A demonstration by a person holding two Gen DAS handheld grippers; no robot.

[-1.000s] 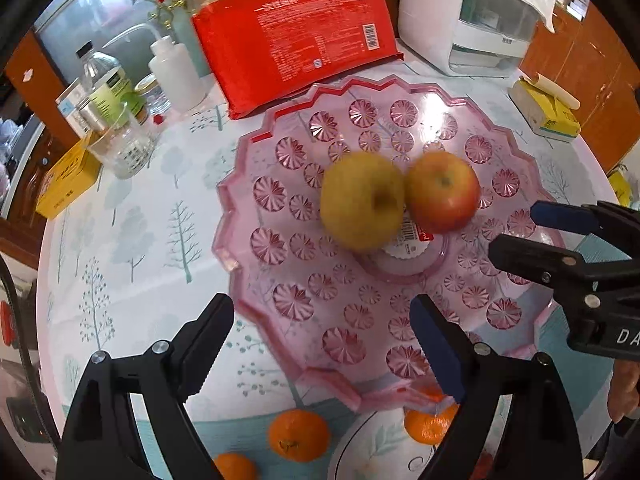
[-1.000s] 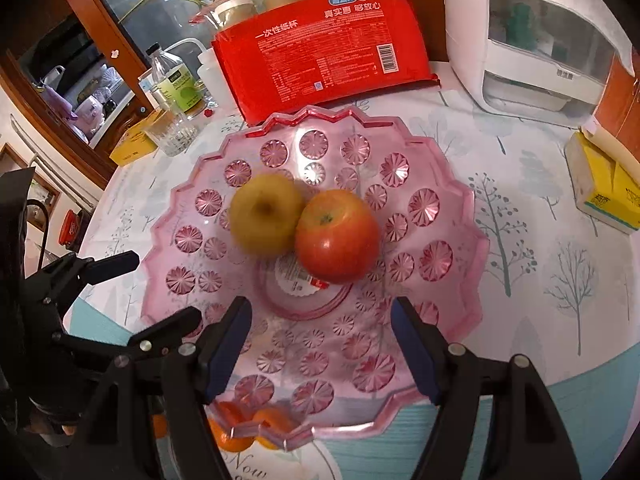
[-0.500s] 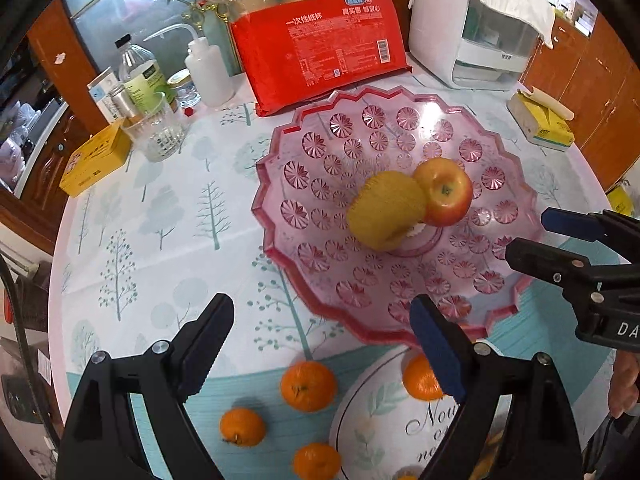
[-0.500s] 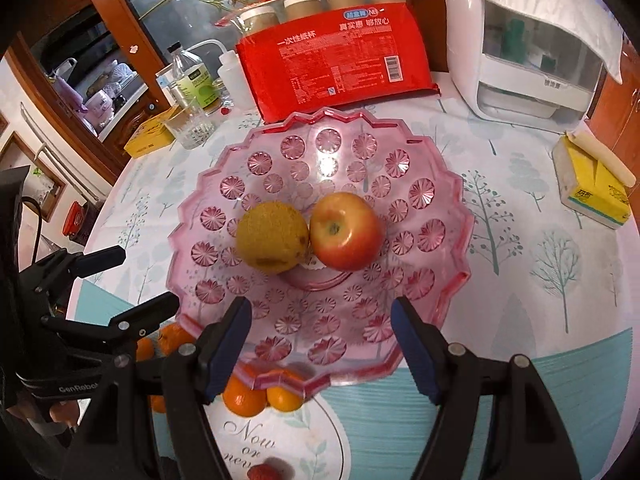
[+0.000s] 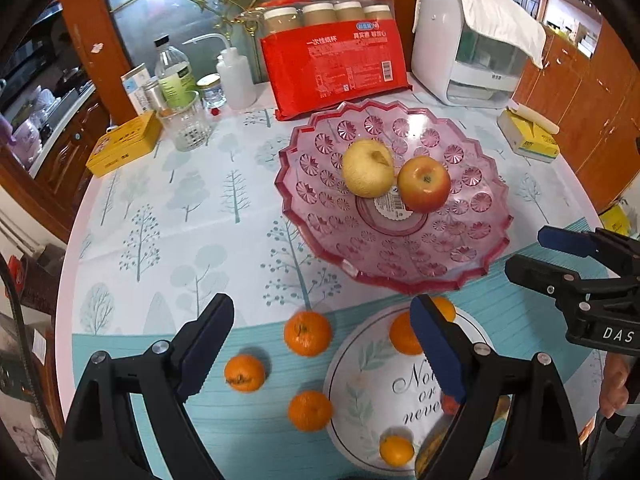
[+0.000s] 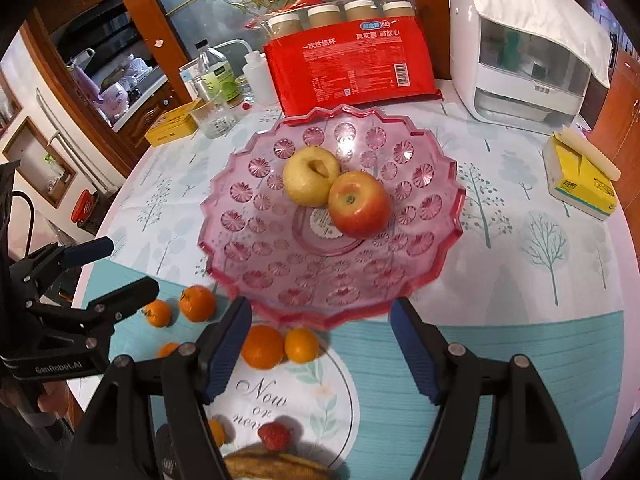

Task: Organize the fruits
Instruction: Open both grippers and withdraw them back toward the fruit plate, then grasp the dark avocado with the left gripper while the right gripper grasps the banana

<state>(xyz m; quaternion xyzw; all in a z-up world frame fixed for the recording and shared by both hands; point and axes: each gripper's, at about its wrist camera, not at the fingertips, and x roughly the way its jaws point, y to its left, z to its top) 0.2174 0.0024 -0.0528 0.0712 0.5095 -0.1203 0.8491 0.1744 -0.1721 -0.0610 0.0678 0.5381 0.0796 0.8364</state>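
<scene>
A pink glass bowl (image 5: pixel 400 256) (image 6: pixel 320 276) stands mid-table and holds a yellow apple-like fruit (image 5: pixel 367 168) (image 6: pixel 310 178) touching a red apple (image 5: pixel 425 189) (image 6: pixel 358 210). Several tangerines lie loose on the table in front of it, among them one (image 5: pixel 307 333) just below the rim and two side by side (image 6: pixel 262 346). My left gripper (image 5: pixel 320 320) (image 6: pixel 128 266) hangs open and empty above the tangerines. To its right, my right gripper (image 6: pixel 320 312) (image 5: pixel 532 252) is open and empty over the bowl's near rim.
A red pack of paper cups (image 5: pixel 334 68) and a white appliance (image 5: pixel 472 52) stand behind the bowl. A glass (image 5: pixel 186 126), bottles and a yellow box (image 5: pixel 124 144) are back left, a yellow tissue pack (image 6: pixel 580 184) to the right. A strawberry (image 6: pixel 274 436) lies on the printed round mat (image 5: pixel 384 384).
Both grippers have drawn back and up from the bowl, still open. More of the near table and its tangerines has come into view. The yellow fruit has turned beside the apple.
</scene>
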